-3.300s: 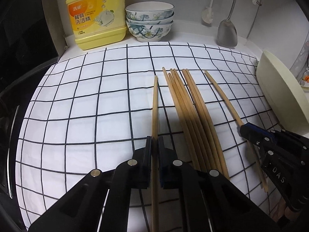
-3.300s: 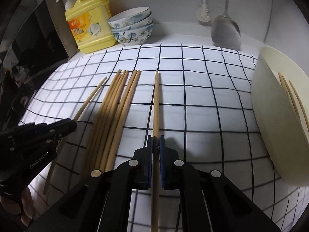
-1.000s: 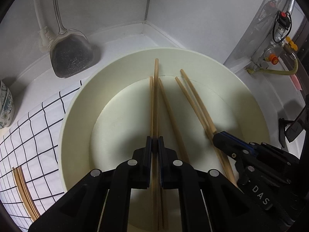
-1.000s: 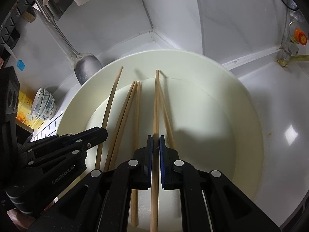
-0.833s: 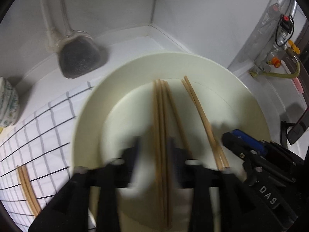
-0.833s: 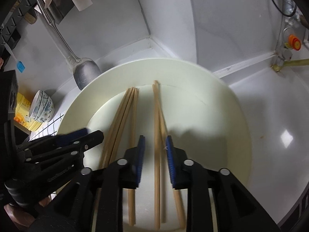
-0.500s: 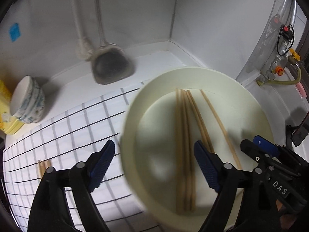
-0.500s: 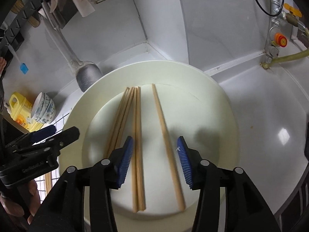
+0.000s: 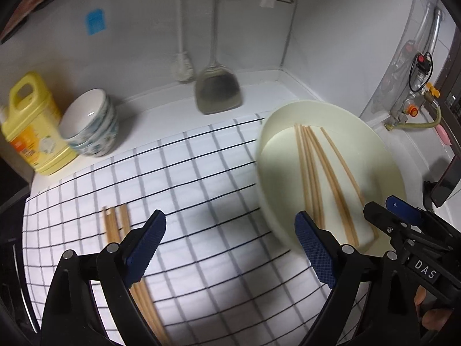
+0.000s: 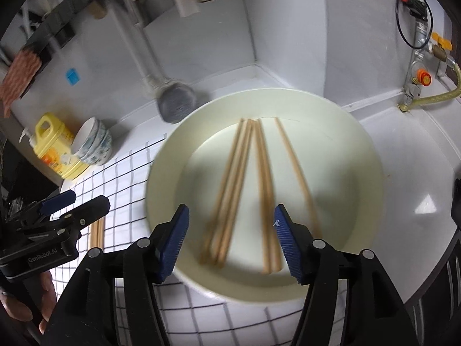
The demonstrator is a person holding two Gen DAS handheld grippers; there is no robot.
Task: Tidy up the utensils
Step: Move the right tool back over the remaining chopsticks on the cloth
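Note:
A cream round basin (image 9: 386, 155) (image 10: 366, 150) stands at the right end of the checked cloth. Several wooden chopsticks (image 9: 314, 173) (image 10: 259, 178) lie in it. More chopsticks (image 9: 115, 225) (image 10: 96, 232) lie on the cloth at the left. My left gripper (image 9: 230, 248) is open and empty, raised over the cloth between the loose chopsticks and the basin. My right gripper (image 10: 230, 236) is open and empty above the basin's near side. Each gripper shows at the edge of the other's view.
A yellow detergent bottle (image 9: 31, 127) and stacked patterned bowls (image 9: 92, 124) stand at the back left. A metal spatula (image 9: 217, 86) and a brush hang on the back wall. A gas valve and hose (image 10: 423, 80) are at the right. The counter edge lies right of the basin.
Both grippers opened and let their chopsticks drop into the basin. Both then pulled up and back; the left one swung left toward the cloth.

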